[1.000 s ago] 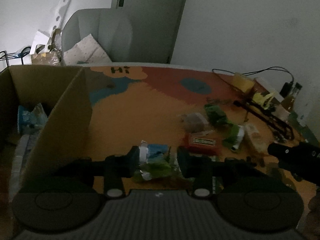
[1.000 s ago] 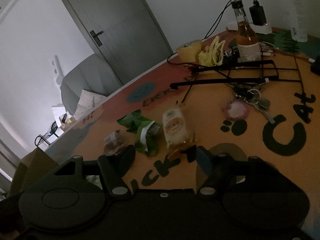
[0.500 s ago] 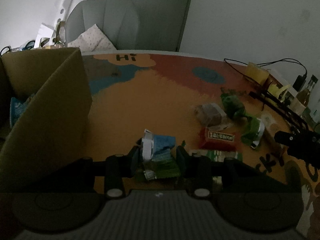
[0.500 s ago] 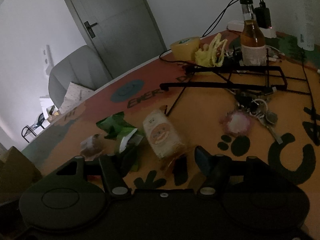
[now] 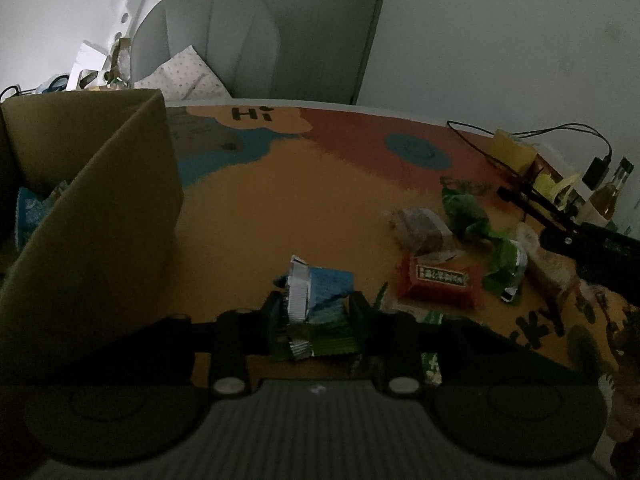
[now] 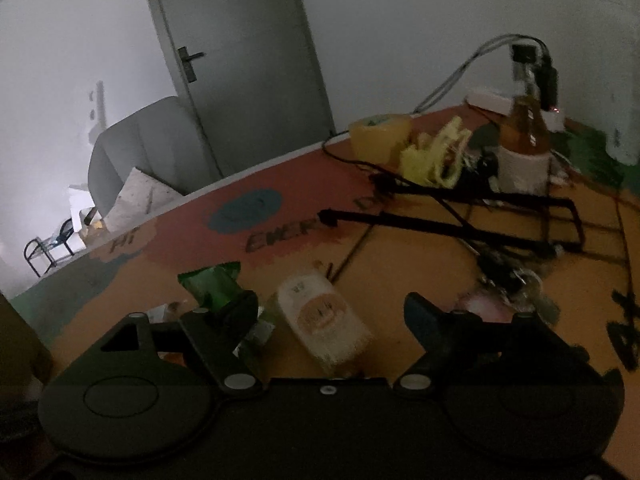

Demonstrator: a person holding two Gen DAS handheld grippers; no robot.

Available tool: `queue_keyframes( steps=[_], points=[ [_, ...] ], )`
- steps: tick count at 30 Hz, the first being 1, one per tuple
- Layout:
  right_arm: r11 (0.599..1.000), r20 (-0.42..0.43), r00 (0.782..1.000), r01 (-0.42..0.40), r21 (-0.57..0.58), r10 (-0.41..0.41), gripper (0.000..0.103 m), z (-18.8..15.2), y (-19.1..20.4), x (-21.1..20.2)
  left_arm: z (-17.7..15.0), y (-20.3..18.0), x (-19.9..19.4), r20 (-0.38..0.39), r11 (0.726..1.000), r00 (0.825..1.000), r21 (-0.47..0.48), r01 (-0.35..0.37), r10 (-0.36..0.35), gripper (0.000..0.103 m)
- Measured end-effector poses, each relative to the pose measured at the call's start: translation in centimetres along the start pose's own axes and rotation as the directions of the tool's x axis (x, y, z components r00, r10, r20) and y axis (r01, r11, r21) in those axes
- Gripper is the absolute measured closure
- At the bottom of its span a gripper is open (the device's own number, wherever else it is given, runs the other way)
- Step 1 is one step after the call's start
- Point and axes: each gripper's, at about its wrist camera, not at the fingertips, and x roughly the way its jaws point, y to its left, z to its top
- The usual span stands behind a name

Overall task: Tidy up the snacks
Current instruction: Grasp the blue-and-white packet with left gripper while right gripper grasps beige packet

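My left gripper [image 5: 316, 310] is shut on a blue and green snack packet [image 5: 320, 304] and holds it above the orange table mat. A cardboard box [image 5: 92, 208] with a blue packet inside [image 5: 30, 210] stands to its left. More snacks lie to the right: a red packet [image 5: 438, 284], a brown one [image 5: 420, 226] and green ones [image 5: 468, 210]. My right gripper [image 6: 332, 308] is open, its jaws on either side of a pale beige snack packet [image 6: 324, 320]; a green packet [image 6: 214, 284] lies by its left finger. The right gripper also shows in the left wrist view [image 5: 596, 246].
A black wire rack [image 6: 480, 220], keys [image 6: 516, 284], a bottle [image 6: 524, 144], a yellow tape roll [image 6: 380, 136] and cables crowd the table's far right. A grey chair [image 5: 208, 44] and a door [image 6: 240, 60] stand beyond the table.
My left gripper has closed on the blue and green packet and lifted it. My right gripper has moved in towards the beige packet, which now lies between its open jaws.
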Motion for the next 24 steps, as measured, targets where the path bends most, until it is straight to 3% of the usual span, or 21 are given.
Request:
queue_keyframes(
  steps=[3,8,10,24],
  points=[
    [1.0,-0.048,0.999,-0.008,-0.008,0.008,0.028,-0.3,0.2,0.9,0.1,0.1,-0.1,0.004,1.0,1.0,0.0,0.004,-0.004,0.071],
    [0.994,-0.073,0.996,0.053,-0.097,-0.06,0.058,-1.5,1.2,0.6,0.3,0.0,-0.5,0.011,1.0,1.0,-0.003,0.013,-0.013,0.071],
    [0.997,-0.087,0.996,0.02,-0.073,-0.026,0.067,-1.4,1.0,0.1,0.3,-0.1,-0.7,0.013,1.0,1.0,-0.004,0.021,-0.021,0.071],
    [0.998,-0.017,0.998,-0.056,0.003,0.056,0.07,-1.2,2.4,-5.9,1.1,-0.1,-4.7,0.084,0.997,0.994,0.017,0.071,-0.072,0.071]
  ],
)
